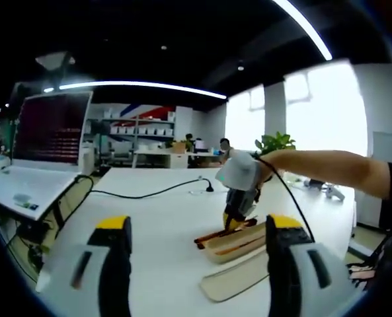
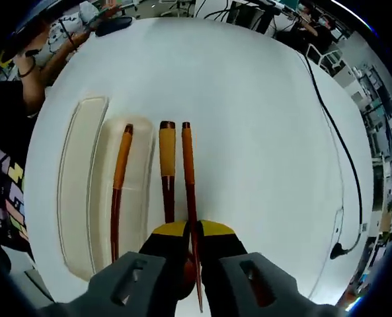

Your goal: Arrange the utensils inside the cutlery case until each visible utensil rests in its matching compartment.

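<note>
Presently the right claw [image 2: 190, 232] is clamped on a thin chopstick [image 2: 188, 178] lying on the white table [image 2: 262, 132], just beside a thicker-handled utensil [image 2: 167, 165]. A second chopstick [image 2: 119, 185] lies inside the cutlery case [image 2: 139, 198], whose lid [image 2: 77, 191] sits alongside. The left claw [image 1: 199, 251] stands wide, holding nothing.

Table [image 2: 248, 86] white. Cutlery case [image 2: 136, 172] and its lid [image 2: 77, 191] pale cream/beige. Three utensils: dark reddish-brown shafts, orange handles – one in the case [image 2: 119, 172], a wider one [image 2: 167, 155] and a thin one [image 2: 186, 158] on the table. Right gripper [image 2: 192, 247] grey, black jaws, yellow tips; left gripper [image 1: 199, 244] same. Cable [image 2: 341, 152] black. Sleeve [image 2: 7, 178] dark with a multicoloured print, probably – it's distorted at the edge.
</note>
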Demonstrator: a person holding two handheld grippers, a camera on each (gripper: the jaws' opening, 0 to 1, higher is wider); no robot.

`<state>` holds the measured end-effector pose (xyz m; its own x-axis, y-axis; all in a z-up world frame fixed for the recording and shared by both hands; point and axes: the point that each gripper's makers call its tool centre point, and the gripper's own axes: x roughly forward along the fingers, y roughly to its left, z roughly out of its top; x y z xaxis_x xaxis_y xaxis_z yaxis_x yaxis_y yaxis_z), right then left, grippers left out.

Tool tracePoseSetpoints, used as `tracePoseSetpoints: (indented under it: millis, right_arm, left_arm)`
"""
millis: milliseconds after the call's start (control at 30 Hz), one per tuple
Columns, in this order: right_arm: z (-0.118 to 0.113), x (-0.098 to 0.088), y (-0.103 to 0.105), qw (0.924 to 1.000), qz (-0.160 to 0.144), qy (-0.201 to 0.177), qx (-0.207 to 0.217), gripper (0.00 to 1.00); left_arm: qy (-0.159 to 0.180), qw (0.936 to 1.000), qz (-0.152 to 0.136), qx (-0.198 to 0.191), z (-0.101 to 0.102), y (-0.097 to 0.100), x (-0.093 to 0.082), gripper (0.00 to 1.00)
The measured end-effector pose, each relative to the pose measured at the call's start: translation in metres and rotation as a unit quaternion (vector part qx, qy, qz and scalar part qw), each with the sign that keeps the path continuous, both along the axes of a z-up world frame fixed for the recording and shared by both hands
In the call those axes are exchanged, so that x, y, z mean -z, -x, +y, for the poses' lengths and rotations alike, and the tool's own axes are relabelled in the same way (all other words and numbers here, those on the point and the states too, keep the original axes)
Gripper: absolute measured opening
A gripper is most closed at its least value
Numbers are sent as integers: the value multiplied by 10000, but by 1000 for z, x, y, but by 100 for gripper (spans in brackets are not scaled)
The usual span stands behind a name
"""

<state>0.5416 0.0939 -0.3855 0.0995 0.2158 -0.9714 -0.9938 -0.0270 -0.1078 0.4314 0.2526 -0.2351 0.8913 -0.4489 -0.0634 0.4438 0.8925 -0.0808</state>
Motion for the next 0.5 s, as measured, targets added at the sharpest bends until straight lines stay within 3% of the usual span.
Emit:
tracePoseSetpoints:
  millis: [133, 200, 267, 500]
  right_arm:
    - [2, 0, 1, 9997, -48, 223, 9, 2]
    - [3, 0, 2, 9990, -6, 354, 283, 2]
    - [3, -1, 3, 9993, -53, 377, 19, 2]
    - [1, -2, 4, 9987, -27, 334, 382, 2]
  left_arm:
    - [-76, 10000, 14, 50, -3, 3, 1, 88]
    - [-80, 10000, -18, 38, -1, 3, -1, 88]
    - [-61, 10000, -58, 6, 1, 2, -4, 88]
    - [-58, 10000, -24, -27, 0, 0, -1, 88]
